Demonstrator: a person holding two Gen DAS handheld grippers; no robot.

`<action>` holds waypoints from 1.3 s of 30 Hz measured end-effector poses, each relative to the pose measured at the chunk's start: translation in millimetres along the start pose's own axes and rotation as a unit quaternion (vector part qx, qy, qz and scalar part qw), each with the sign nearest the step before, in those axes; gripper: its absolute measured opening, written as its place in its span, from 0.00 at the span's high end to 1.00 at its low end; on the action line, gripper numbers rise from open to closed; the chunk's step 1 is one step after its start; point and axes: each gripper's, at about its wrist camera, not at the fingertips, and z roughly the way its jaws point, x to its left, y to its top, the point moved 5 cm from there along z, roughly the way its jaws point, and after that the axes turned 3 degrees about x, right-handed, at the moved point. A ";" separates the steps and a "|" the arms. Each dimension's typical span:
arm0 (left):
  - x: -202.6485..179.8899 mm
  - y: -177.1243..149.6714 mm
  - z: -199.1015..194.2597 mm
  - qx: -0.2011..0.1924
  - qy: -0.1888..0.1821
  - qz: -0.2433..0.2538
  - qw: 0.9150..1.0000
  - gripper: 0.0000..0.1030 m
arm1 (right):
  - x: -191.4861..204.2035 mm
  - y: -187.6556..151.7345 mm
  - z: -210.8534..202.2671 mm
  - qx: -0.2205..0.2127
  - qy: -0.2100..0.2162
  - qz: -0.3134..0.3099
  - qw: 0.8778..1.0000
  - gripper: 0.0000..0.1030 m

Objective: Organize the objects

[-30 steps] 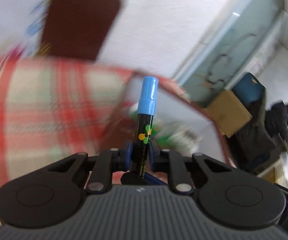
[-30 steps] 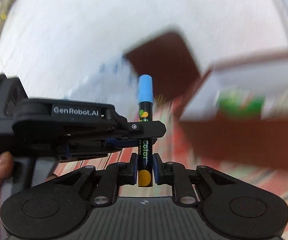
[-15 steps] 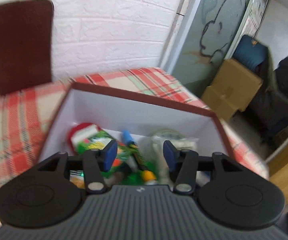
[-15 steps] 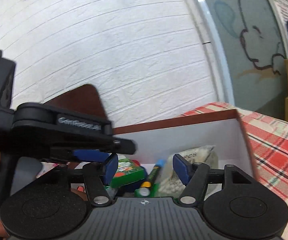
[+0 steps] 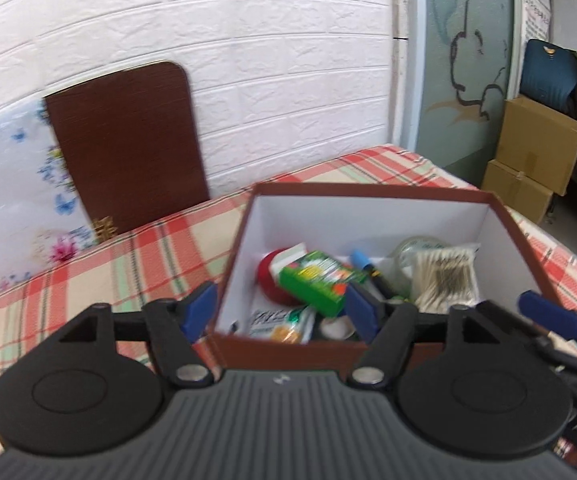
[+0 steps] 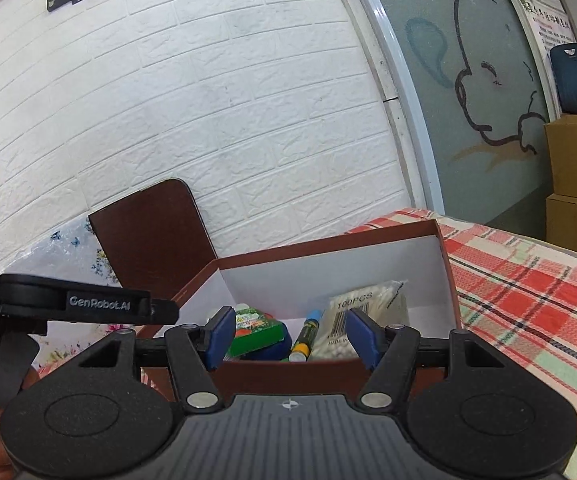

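A brown box (image 5: pixel 372 192) with white inner walls stands on the plaid tablecloth. Inside lie a blue-capped marker (image 5: pixel 364 264), a green carton (image 5: pixel 316 282), a red round thing (image 5: pixel 266 276) and a bag of cotton swabs (image 5: pixel 446 280). My left gripper (image 5: pixel 280 312) is open and empty, just before the box's near wall. My right gripper (image 6: pixel 290 338) is open and empty, also at the near wall (image 6: pixel 288 374). The marker (image 6: pixel 306 336), green carton (image 6: pixel 258 330) and swab bag (image 6: pixel 362 320) show between its fingers. The left gripper's arm (image 6: pixel 76 304) crosses the right view.
A brown board (image 5: pixel 124 140) leans on the white brick wall behind the table, next to a flowered sheet (image 5: pixel 12 184). Cardboard boxes (image 5: pixel 536 160) and a blue chair (image 5: pixel 548 76) stand on the floor to the right. The plaid tablecloth (image 6: pixel 528 288) extends right of the box.
One second ago both grippers were shut on the blue-capped marker. They opened, and the marker now lies in the box. Both grippers have drawn back from the box.
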 end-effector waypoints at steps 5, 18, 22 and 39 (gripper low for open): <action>14.2 -15.4 -15.6 -0.003 0.019 -0.009 1.000 0.18 | 6.9 -2.9 -13.4 0.008 -0.004 -0.009 1.000 0.37; 40.9 -48.9 -40.8 0.006 0.068 -0.045 0.997 0.00 | 30.5 -18.1 -36.6 0.031 -0.001 -0.019 0.999 0.28; 41.7 -55.7 -43.3 0.019 0.088 -0.036 0.995 0.00 | 35.2 -20.5 -39.9 0.029 -0.001 -0.020 0.999 0.25; 3.9 -123.7 -38.7 0.110 0.072 -0.009 0.991 0.00 | 2.9 -47.4 -44.2 0.034 -0.048 -0.025 0.998 0.23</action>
